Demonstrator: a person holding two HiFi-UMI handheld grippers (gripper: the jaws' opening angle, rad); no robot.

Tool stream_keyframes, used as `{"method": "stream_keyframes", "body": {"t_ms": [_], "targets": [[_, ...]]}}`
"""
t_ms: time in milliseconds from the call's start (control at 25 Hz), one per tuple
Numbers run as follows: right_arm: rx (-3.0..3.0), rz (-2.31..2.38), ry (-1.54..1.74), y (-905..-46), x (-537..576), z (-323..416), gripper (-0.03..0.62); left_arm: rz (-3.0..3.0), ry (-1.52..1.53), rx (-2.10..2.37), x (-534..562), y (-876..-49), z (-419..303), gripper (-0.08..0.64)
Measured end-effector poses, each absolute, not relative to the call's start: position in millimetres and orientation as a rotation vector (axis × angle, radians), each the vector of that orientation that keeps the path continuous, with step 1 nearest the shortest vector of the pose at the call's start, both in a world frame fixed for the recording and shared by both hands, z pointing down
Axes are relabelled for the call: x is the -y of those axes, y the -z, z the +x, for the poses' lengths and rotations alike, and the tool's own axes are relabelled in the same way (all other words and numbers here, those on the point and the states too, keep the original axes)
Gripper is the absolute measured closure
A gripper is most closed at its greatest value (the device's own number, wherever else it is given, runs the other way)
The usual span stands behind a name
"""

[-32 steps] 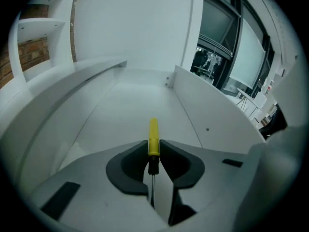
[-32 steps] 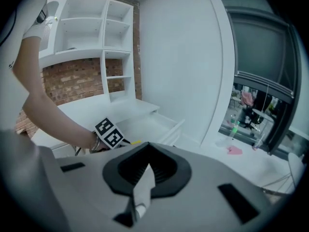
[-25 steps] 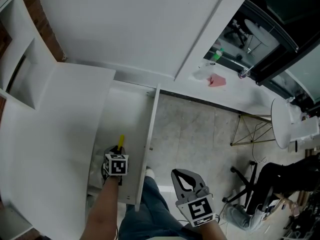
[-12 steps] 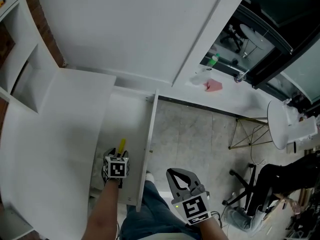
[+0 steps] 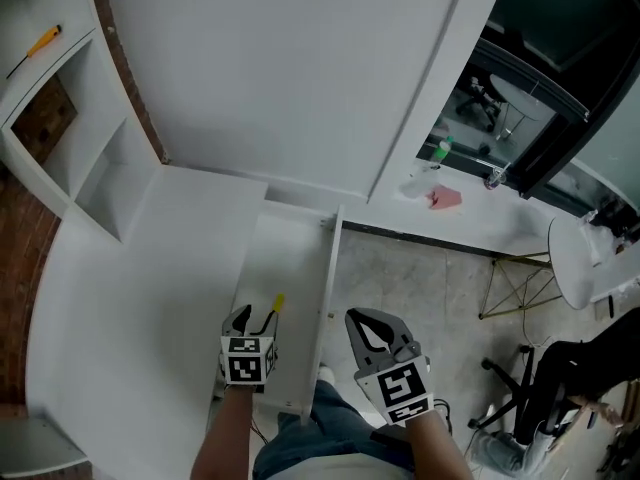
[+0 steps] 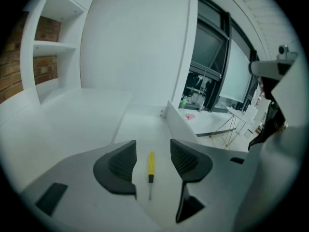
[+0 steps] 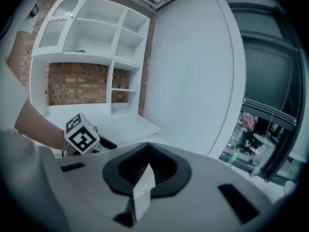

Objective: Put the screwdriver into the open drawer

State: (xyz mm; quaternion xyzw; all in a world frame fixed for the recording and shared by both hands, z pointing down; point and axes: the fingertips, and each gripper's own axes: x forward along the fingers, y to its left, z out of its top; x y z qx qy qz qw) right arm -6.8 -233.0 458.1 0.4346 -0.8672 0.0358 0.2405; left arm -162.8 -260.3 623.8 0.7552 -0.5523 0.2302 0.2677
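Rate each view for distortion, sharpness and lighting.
Head view: even, flat light, white surfaces nearly washed out, little shadow. Left gripper view: strong fisheye with black corners, near jaws soft, the screwdriver in the drawer crisp enough. Right gripper view: same fisheye, shelves curved, jaws blurred.

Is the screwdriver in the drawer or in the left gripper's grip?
In the drawer. The screwdriver lies flat on the drawer floor; the left gripper hangs above it, jaws apart, not touching it.

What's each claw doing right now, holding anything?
Left claw: open, empty; the yellow-handled screwdriver lies loose in the white open drawer below it.
Right claw: closed, nothing held.
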Motion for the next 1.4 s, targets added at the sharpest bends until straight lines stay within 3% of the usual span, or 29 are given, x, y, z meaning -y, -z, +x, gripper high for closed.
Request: {"method": "stream_keyframes", "body": {"t_ms": [440, 560, 600, 640, 1400], "targets": [[2.419, 1.306, -0.045, -424, 215, -18, 0.581, 2.314, -0.303, 1.582, 237, -515, -205, 0.342], [2.437, 1.299, -0.004, -417, 204, -26, 0.581, 2.378, -0.163, 1.586, 220, -487, -217, 0.405], [2.444, 1.295, 0.007, -414, 201, -29, 0.581, 2.385, -0.136, 1.604, 213, -479, -223, 0.516], [2.452, 1.294, 0.021, -409, 198, -30, 0.581, 2.394, -0.113, 1.629, 208, -470, -229, 0.548], [2.678, 1.519, 0.144, -296, 141, 5, 0.583, 2.662, -0.043, 1.984, 131, -309, -221, 0.548]]}}
